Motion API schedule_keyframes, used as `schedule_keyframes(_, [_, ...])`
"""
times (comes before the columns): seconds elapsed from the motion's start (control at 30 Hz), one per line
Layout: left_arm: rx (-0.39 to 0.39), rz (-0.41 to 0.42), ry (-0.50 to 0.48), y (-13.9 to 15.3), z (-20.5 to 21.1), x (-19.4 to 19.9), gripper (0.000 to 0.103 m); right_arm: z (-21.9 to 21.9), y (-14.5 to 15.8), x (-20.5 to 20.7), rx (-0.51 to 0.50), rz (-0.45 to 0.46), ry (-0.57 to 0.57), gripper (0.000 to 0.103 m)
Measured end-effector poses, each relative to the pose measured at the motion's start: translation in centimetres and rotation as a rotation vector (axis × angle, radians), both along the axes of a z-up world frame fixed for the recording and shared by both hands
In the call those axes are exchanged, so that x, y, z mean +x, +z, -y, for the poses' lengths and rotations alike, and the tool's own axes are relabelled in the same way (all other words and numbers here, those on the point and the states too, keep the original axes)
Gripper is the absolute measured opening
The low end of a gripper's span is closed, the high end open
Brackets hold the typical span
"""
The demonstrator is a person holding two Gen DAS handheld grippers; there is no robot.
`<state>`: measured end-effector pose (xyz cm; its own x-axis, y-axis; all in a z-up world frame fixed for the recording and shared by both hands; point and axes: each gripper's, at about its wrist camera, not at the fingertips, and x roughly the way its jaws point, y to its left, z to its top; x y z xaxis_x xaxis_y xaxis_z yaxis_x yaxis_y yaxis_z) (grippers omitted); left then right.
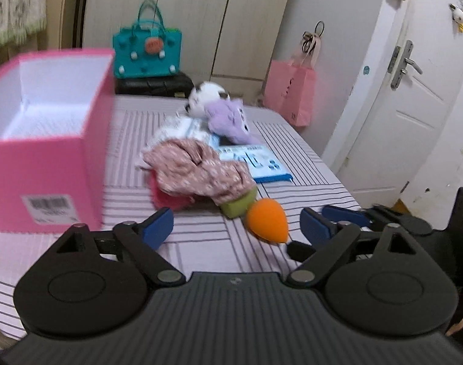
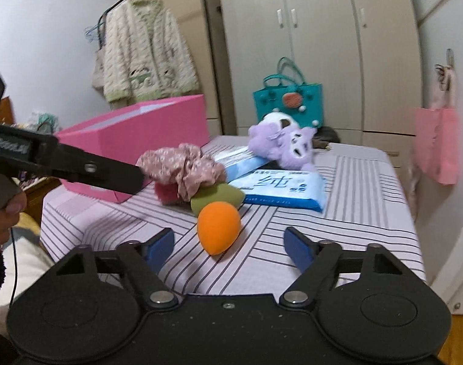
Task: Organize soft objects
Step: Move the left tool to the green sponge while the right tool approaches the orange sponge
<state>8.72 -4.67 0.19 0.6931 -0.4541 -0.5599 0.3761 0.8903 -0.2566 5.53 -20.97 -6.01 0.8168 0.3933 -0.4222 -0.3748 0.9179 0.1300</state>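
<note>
An orange egg-shaped sponge (image 1: pixel 267 221) (image 2: pixel 219 227) lies on the striped bed, touching a green sponge (image 1: pixel 239 203) (image 2: pixel 217 198). A floral pink scrunchie (image 1: pixel 198 170) (image 2: pixel 182 165) lies over a red sponge (image 1: pixel 167 199) (image 2: pixel 167 193). A purple plush (image 1: pixel 228 117) (image 2: pixel 280 144) and a white plush (image 1: pixel 205 95) lie behind. An open pink box (image 1: pixel 49 140) (image 2: pixel 134 130) stands left. My left gripper (image 1: pixel 236 228) is open and empty, just short of the orange sponge. My right gripper (image 2: pixel 230 245) is open and empty, with the orange sponge just ahead of its jaws.
Two blue tissue packs (image 1: pixel 262 164) (image 2: pixel 280 190) lie beside the plush. A teal bag (image 1: pixel 146 48) (image 2: pixel 289 103) stands behind the bed. A pink paper bag (image 1: pixel 292 94) hangs right. The bed edge drops off at right toward a white door (image 1: pixel 414 91).
</note>
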Motion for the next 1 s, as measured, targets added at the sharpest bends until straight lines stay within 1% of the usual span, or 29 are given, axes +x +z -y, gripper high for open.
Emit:
schedule_keyframes(0.07, [-0.021,-0.044,-0.003,-0.9,0.5,1.0,0.074,-0.2,-0.4,0.7,-0.01,-0.01,0.026,0.074])
schedule_keyframes(0.17, [-0.067,-0.084,0.007,-2.0,0.9,2.1,0.071,-0.7,-1.2,1.7,-0.04,-0.017,0.053,0.07])
schedule_keyframes(0.2, [-0.079,-0.085,0.014,-2.2,1.0,2.3,0.071,-0.9,-1.4,2.1,-0.048,-0.021,0.057,0.065])
schedule_keyframes(0.23, [-0.084,-0.085,0.019,-2.4,1.1,2.4,0.069,-1.0,-1.6,2.4,-0.052,-0.021,0.061,0.058])
schedule_keyframes(0.3, [-0.086,-0.08,0.023,-2.6,1.5,2.7,0.068,-1.0,-1.8,3.0,-0.052,-0.024,0.07,0.05])
schedule_keyframes(0.33, [-0.085,-0.077,0.029,-2.7,1.7,2.8,0.065,-0.9,-1.7,3.1,-0.044,-0.022,0.078,0.042])
schedule_keyframes(0.37, [-0.086,-0.073,0.035,-2.8,1.9,2.9,0.063,-0.7,-1.6,3.2,-0.029,-0.021,0.088,0.042])
schedule_keyframes(0.4, [-0.086,-0.071,0.042,-2.8,2.0,3.0,0.063,-0.5,-1.5,3.2,-0.021,-0.024,0.093,0.042])
schedule_keyframes(0.53, [-0.08,-0.083,0.046,-3.3,3.0,3.9,0.056,0.5,-1.3,2.6,-0.059,-0.013,0.08,0.041])
schedule_keyframes(0.63, [-0.084,-0.09,0.046,-3.7,4.0,4.5,0.055,1.8,-0.9,2.2,-0.059,-0.021,0.056,0.041])
schedule_keyframes(0.77, [-0.03,-0.021,0.093,-3.8,5.3,4.6,0.055,3.4,-0.6,2.5,-0.062,-0.018,0.012,0.041])
schedule_keyframes(0.9, [0.004,-0.001,0.116,-4.0,6.1,5.1,0.056,3.9,-0.7,3.2,-0.037,-0.028,0.009,0.041])
schedule_keyframes(1.0, [0.028,0.02,0.138,-4.1,6.4,5.3,0.056,4.0,-0.9,3.6,-0.024,-0.019,0.01,0.041])
